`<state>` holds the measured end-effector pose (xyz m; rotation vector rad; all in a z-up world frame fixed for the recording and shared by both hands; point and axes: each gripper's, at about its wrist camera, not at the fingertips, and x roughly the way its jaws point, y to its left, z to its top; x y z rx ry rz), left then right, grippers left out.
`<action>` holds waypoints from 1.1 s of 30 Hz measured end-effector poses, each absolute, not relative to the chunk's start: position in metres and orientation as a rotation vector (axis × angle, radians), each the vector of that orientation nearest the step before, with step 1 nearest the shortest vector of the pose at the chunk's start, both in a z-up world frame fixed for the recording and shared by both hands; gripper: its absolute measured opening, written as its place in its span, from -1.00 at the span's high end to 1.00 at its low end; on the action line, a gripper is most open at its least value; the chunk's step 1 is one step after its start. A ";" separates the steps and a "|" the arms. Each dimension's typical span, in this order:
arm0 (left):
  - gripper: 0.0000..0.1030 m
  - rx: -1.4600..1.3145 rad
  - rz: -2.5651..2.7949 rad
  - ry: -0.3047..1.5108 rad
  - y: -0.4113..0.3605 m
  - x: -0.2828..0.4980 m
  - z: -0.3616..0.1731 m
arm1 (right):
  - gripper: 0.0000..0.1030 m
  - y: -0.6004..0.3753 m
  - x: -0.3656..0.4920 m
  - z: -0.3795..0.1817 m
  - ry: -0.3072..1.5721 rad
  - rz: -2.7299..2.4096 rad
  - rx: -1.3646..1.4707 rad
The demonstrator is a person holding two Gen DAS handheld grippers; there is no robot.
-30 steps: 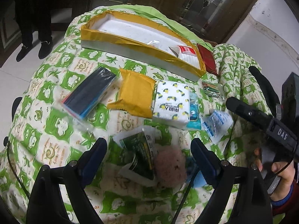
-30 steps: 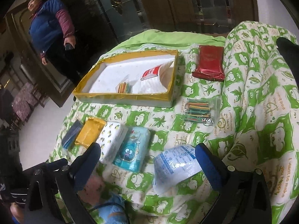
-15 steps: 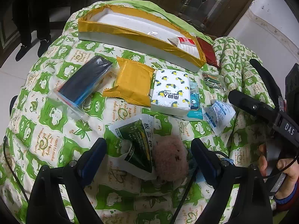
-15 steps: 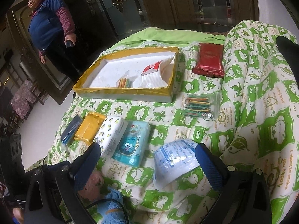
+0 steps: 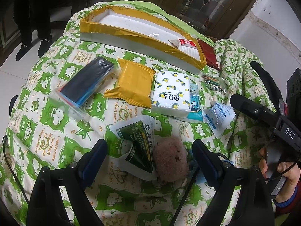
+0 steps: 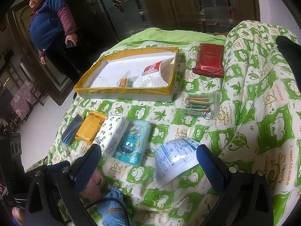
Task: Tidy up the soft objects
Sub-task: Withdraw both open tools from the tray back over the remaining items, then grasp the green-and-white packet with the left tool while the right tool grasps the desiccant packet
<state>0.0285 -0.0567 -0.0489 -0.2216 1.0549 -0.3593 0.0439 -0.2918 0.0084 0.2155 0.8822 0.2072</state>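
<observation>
the left gripper (image 5: 149, 150) hangs with its jaws wide apart and nothing held, above a green sachet (image 5: 138, 143) and a pink fuzzy ball (image 5: 171, 162) near the quilt's (image 5: 47, 131) front edge; the right gripper (image 6: 148, 160) is likewise spread and empty, over a white and blue pouch (image 6: 175, 158); further in lie a blue cartoon tissue pack (image 6: 133, 143), a white patterned tissue pack (image 5: 172, 92), a yellow packet (image 5: 134, 84) and a dark bag (image 5: 84, 82) in a row; toward the far edge sits a gold-rimmed tray (image 6: 94, 89) holding a red and white packet (image 6: 154, 67); a red pouch (image 6: 208, 61) lies beside its right end, a bag of coloured sticks (image 6: 198, 104) just in front
</observation>
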 end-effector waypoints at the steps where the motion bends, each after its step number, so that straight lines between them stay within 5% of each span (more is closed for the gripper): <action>1: -0.77 -0.222 -0.359 1.054 -0.057 0.028 -0.049 | -0.98 -0.292 0.044 0.009 0.882 0.206 0.218; 18: -0.77 -0.227 -0.367 1.047 -0.058 0.024 -0.043 | -0.98 -0.325 0.047 0.016 0.863 0.178 0.322; 26: -0.77 -0.212 -0.395 1.050 -0.066 0.023 -0.046 | -0.59 -0.326 0.051 0.013 0.903 0.173 0.303; 33: -0.77 -0.188 -0.379 1.070 -0.069 0.026 -0.052 | -0.58 -0.319 0.054 0.003 0.944 0.158 0.253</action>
